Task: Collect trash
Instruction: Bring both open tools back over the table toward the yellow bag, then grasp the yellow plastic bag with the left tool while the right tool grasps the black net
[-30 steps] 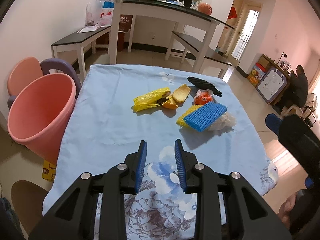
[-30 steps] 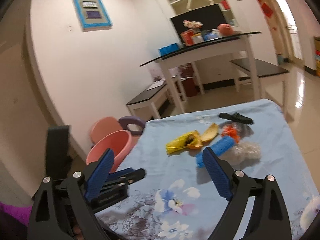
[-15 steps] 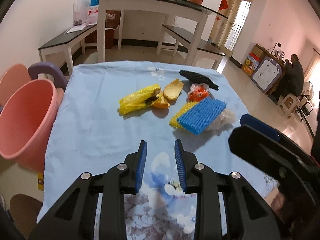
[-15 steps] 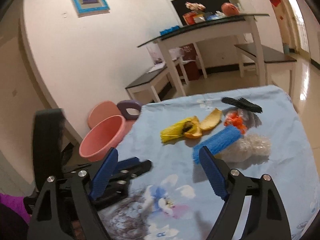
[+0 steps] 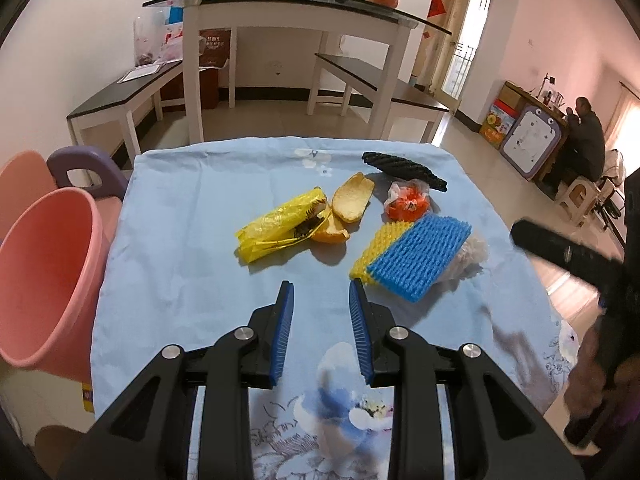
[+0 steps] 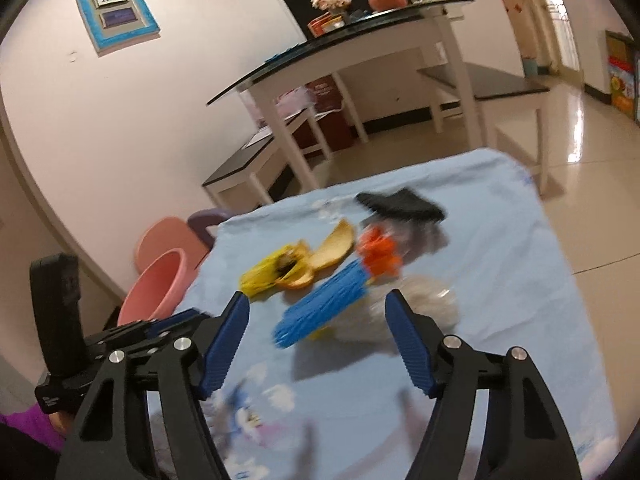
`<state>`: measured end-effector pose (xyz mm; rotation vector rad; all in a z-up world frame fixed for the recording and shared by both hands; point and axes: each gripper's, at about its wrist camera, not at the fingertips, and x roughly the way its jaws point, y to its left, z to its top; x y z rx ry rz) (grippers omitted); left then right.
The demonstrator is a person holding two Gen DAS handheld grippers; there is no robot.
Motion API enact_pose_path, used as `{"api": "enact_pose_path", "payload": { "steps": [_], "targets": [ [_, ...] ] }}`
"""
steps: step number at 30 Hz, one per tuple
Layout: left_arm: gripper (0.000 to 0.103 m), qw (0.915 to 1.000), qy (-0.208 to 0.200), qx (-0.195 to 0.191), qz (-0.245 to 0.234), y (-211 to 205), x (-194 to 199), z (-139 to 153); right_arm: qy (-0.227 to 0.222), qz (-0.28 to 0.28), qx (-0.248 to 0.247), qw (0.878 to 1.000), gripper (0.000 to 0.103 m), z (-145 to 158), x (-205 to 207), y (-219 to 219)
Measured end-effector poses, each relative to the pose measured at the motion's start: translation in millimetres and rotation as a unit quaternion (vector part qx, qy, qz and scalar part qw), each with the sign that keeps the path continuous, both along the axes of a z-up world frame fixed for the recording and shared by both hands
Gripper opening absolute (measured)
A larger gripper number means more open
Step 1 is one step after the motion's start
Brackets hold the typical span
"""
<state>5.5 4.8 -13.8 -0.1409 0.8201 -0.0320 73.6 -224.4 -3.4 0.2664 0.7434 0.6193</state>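
Trash lies on the blue tablecloth (image 5: 168,264): a yellow plastic bag (image 5: 276,226), a peel piece (image 5: 352,198), an orange wrapper (image 5: 408,204), a black foam net (image 5: 404,170), a blue foam net (image 5: 420,258) over a yellow one (image 5: 376,242), and clear plastic (image 5: 474,250). My left gripper (image 5: 321,294) hovers open just short of the nets, nothing between its fingers. My right gripper (image 6: 318,306) is open with its jaws closing; the blue foam net (image 6: 320,310) shows in the gap beyond its tips, apart from the pads.
A pink bucket (image 5: 44,280) stands off the table's left edge, with a purple and a pink chair behind it. A white glass-topped table (image 5: 296,4) and benches stand behind. A person sits at the far right (image 5: 588,136). My right gripper's body (image 5: 568,256) shows at the right.
Both grippers have moved forward over the cloth toward the trash pile. The right gripper's jaws have narrowed a little and it now frames the blue foam net.
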Motion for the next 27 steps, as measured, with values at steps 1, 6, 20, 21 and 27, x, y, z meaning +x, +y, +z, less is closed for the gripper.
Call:
{"api": "enact_pose_path", "payload": {
  "steps": [1,6,20,21,27],
  "targets": [
    [0.029,1.0,0.0,0.002,-0.003,1,1,0,-0.003,-0.006,-0.004,1.0,0.069,1,4,-3],
    [0.029,0.9996,0.003,0.025,-0.014,6,11,-3,0.005,-0.032,-0.011,0.999,0.069,1,28,-19],
    [0.029,0.9948,0.03,0.065,-0.073,19,61,-16,0.028,-0.028,-0.013,0.999,0.06,-11,56,-19],
    [0.029,0.9937,0.035,0.071,-0.079,18,66,-19,0.03,-0.028,-0.013,0.999,0.06,-12,57,-19],
    [0.029,0.9881,0.055,0.106,-0.097,27,92,-35,0.036,-0.023,-0.009,0.999,0.06,-15,60,-20]
  ]
}}
